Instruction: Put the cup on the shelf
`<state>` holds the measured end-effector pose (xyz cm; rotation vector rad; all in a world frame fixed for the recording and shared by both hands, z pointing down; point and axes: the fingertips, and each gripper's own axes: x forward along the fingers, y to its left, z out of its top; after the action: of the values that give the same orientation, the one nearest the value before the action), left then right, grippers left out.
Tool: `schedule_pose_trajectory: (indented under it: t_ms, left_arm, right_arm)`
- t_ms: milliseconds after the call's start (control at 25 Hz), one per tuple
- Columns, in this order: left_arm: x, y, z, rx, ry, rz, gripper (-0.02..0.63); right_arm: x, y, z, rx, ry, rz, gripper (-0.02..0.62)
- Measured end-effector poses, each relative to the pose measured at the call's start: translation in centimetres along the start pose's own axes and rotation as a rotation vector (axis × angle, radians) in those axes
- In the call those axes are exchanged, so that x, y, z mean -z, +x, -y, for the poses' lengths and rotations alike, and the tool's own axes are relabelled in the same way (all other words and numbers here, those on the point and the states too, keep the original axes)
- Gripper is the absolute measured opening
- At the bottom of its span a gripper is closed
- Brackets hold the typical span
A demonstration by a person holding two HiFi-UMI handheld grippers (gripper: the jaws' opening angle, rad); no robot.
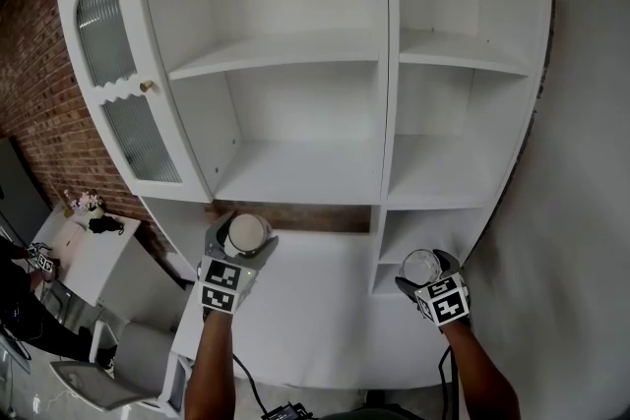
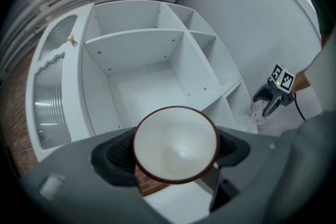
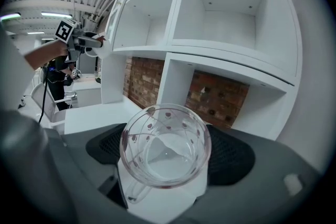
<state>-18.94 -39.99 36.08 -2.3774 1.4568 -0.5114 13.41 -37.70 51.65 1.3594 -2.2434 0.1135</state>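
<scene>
My left gripper is shut on a white cup with a dark red rim, held mouth-up in front of the white shelf unit. In the left gripper view the white cup sits squeezed between both black pads. My right gripper is shut on a clear glass cup with small red dots, near the low right compartment. In the right gripper view the glass cup fills the gap between the jaws. The shelves stand bare.
An arched glass cabinet door hangs open at the left. A brick wall runs behind it. A white counter lies under the grippers. A side table with small objects is at the lower left.
</scene>
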Motion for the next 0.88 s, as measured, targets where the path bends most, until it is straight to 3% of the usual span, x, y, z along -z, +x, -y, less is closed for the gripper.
schedule_pose_trajectory:
  t_ms: [560, 880]
  left_arm:
    - [-4.0, 1.3, -3.8, -0.051, 0.016, 0.036, 0.403]
    - [-4.3, 2.4, -5.3, -0.053, -0.020, 0.028, 0.403]
  right_arm:
    - [-0.3, 3.0, 1.8, -0.007, 0.013, -0.011, 0.477]
    - [-0.1, 5.2, 2.5, -0.013, 0.027, -0.027, 0.477]
